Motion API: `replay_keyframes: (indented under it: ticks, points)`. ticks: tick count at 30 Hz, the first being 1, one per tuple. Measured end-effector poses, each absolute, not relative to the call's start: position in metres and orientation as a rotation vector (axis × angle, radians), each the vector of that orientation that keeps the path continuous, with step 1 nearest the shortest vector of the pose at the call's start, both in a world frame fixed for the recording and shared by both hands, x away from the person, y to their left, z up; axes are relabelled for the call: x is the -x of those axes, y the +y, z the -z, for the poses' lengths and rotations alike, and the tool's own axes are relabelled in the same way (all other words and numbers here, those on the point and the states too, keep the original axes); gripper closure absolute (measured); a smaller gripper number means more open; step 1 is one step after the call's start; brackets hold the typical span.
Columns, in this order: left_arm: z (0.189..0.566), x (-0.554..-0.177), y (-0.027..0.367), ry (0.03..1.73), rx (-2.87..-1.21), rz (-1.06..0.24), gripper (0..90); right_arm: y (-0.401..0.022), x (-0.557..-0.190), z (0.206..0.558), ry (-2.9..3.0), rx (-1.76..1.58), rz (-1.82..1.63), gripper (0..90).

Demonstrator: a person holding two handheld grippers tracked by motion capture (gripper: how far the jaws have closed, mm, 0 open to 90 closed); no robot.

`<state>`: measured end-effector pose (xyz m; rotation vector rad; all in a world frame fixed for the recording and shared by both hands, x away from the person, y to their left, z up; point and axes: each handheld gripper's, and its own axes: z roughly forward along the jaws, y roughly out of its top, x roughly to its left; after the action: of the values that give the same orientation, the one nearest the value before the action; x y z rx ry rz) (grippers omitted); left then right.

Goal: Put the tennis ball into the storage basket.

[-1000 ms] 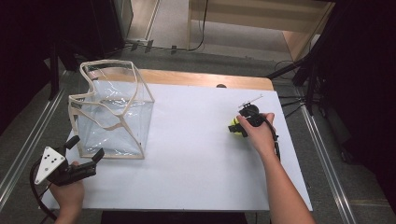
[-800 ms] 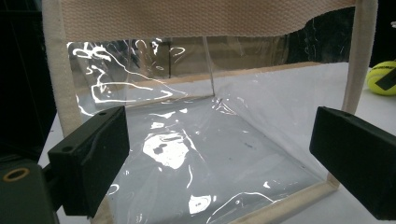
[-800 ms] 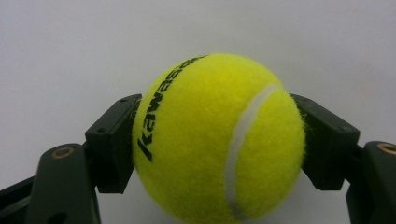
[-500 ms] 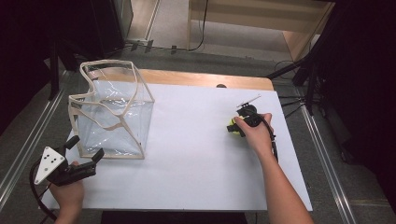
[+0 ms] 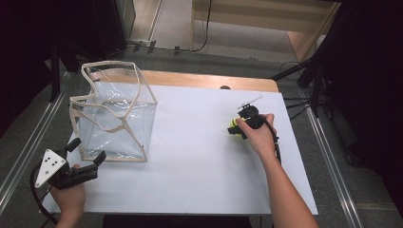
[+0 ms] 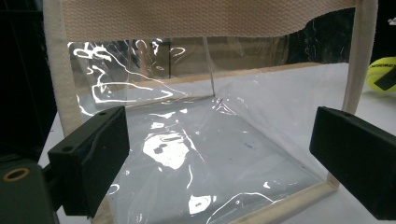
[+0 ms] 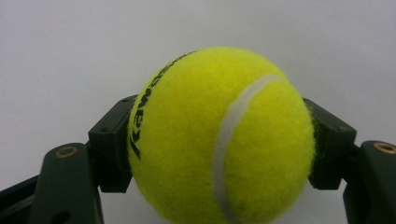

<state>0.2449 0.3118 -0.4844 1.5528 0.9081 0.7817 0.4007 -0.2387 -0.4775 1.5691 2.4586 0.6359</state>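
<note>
White table (image 5: 190, 156), your right claw (image 7: 219, 140) clamped on the tennis ball (image 7: 219, 135), your left claw (image 6: 219, 154) wide open, empty, facing the clear bag (image 6: 210, 140).

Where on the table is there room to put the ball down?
The widest bare patch lies between the clear bag and the tennis ball in the right tool. The table's near edge is free too. The left side is crowded by bag and left tool.
</note>
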Motion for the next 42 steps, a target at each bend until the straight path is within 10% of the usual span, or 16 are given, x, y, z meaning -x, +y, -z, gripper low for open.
replay_keyframes:
  ticks: [42]
  points:
    - [0.484,-0.245,0.312,0.907,-1.549,-0.780,5.4,-0.122,-0.389,0.451,2.615,-1.232,-0.787,24.2]
